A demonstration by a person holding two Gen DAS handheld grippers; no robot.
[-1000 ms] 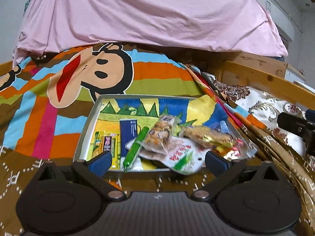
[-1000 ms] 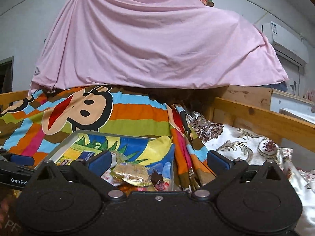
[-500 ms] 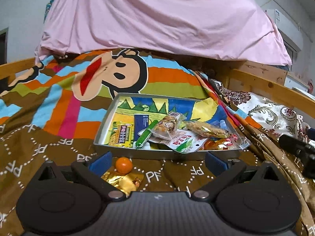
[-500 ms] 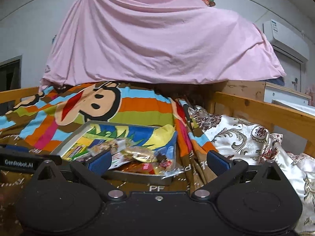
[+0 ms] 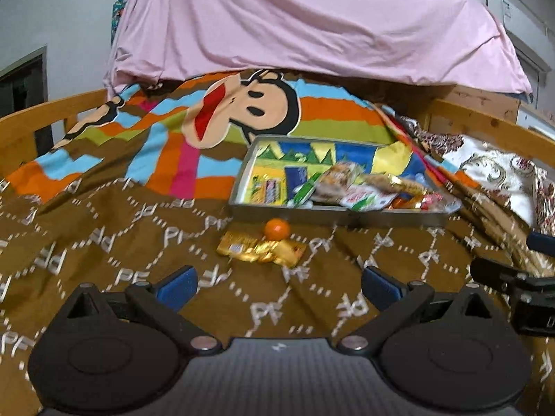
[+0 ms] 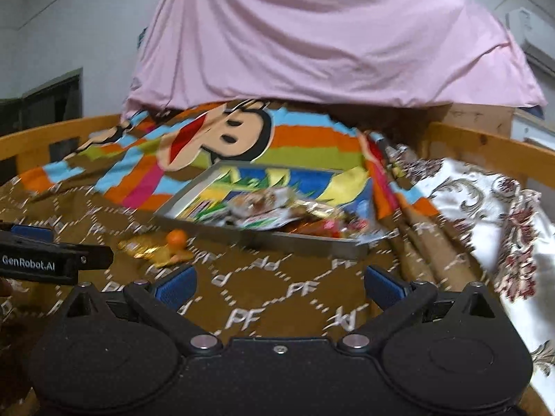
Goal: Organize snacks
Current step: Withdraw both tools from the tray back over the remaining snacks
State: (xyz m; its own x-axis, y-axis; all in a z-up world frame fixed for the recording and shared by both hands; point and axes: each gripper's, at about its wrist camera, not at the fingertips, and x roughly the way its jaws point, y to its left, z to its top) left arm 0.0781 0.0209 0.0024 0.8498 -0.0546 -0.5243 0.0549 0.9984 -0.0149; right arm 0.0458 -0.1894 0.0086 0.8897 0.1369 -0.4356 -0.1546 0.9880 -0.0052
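Hovering over the brown blanket (image 5: 104, 228) with fingers spread wide apart and nothing between them: left gripper (image 5: 279, 286). Same for right gripper (image 6: 279, 286), wide apart and empty. Ahead of left gripper, well apart from its fingertips: gold wrapper (image 5: 260, 249) flat on the blanket, small orange ball (image 5: 276, 228) touching its far edge. Just behind these, grey tray (image 5: 333, 215) filled with snack packets (image 5: 360, 190). Ahead-left of right gripper, the same ball and wrapper; tray straight ahead.

1 tray (image 5: 295, 210), 1 orange ball (image 5: 276, 228), 1 gold pkt (image 5: 260, 250), 2 grippers
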